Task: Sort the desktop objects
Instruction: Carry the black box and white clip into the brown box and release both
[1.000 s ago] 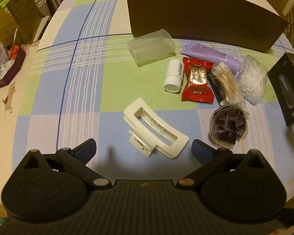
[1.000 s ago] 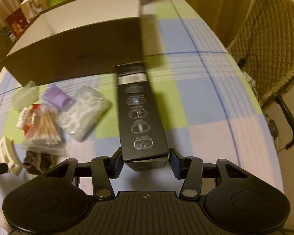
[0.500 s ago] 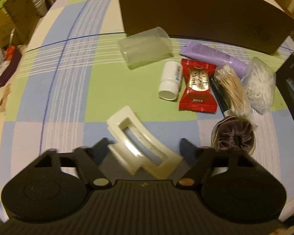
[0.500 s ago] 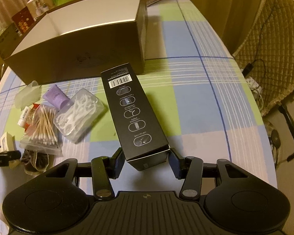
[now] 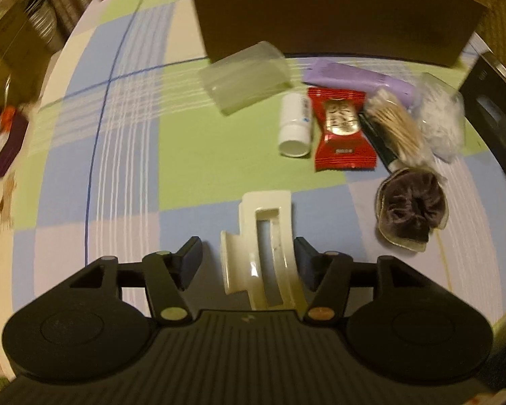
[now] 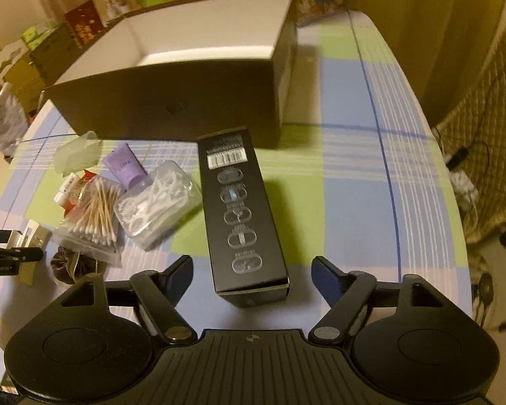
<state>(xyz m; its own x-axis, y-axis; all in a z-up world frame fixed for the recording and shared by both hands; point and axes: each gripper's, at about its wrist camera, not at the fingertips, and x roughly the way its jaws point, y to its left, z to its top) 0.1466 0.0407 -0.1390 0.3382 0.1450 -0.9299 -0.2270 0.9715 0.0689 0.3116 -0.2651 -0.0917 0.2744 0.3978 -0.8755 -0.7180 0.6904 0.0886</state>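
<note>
Released since the earlier frame, one black carton (image 6: pixel 244 216) lies between the right hand-held gripper's (image 6: pixel 251 270) wide-spread fingers. Left hand-held gripper (image 5: pixel 248 260) stands part-open around one cream hair claw (image 5: pixel 264 253). One cardboard box (image 6: pixel 172 101): nothing visible inside.

The left gripper (image 5: pixel 248 258) sits low, its jaws partly spread, the right finger seemingly touching something, though blur hides it. The right gripper (image 6: pixel 252 271) is spread wide, level, pointing forward.
</note>
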